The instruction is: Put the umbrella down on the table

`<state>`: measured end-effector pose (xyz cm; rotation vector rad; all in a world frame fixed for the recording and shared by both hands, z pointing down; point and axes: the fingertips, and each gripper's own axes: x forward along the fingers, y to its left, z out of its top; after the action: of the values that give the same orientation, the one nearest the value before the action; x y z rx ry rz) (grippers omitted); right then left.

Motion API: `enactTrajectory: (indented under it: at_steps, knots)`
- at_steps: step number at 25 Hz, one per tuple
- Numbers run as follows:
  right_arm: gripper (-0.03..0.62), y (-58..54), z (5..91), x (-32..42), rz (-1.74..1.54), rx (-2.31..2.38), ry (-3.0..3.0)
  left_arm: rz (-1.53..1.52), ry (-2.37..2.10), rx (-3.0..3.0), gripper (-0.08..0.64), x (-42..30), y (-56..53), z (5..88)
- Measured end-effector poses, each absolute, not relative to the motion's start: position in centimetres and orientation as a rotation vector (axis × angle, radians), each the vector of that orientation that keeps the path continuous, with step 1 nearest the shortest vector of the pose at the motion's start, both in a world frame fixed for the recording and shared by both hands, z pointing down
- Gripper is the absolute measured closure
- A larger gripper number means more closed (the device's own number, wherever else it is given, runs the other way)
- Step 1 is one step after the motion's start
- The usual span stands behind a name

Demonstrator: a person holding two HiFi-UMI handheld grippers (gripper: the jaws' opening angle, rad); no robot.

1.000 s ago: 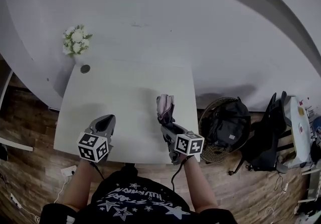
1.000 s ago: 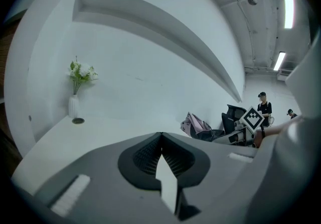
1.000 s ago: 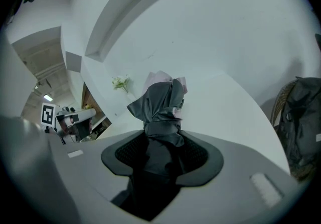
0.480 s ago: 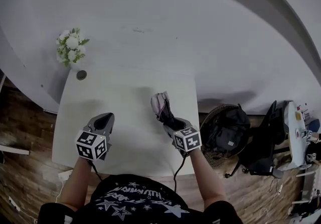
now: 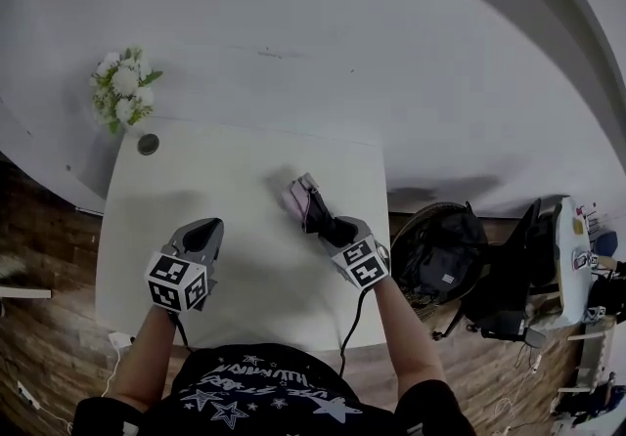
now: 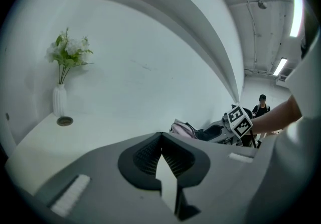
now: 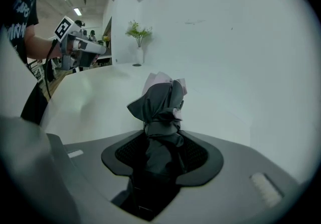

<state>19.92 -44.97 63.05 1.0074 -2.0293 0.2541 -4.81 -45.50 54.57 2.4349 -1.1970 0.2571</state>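
Observation:
A folded umbrella (image 5: pixel 304 203), dark with a pink end, is held over the white table (image 5: pixel 196 180) right of its middle. My right gripper (image 5: pixel 326 227) is shut on its dark wrapped body (image 7: pixel 159 102). The pink end points away from me and leans to the left. Whether it touches the tabletop I cannot tell. My left gripper (image 5: pixel 203 235) hovers over the table's near left part, its tips together with nothing between them (image 6: pixel 160 137). The left gripper view shows the umbrella (image 6: pixel 183 129) and the right gripper's marker cube off to its right.
A white vase of flowers (image 5: pixel 119 92) and a small round dark disc (image 5: pixel 148 144) stand at the table's far left corner. A basket with a dark bag (image 5: pixel 440 253) and other dark gear (image 5: pixel 509 297) sit on the floor to the right. A wall runs behind the table.
My right gripper has rolled and moved forward and to the left over the table, so the umbrella now leans left instead of pointing straight away. The left gripper has shifted only a little.

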Motion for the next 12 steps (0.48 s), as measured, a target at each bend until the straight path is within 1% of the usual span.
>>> enactTrajectory:
  at_steps: [12]
  knots:
    - [0.368, -47.7, 65.0, 17.0, 0.143, 0.868, -2.058, 0.264, -1.171, 2.397, 0.556, -4.3, -46.6, 56.2]
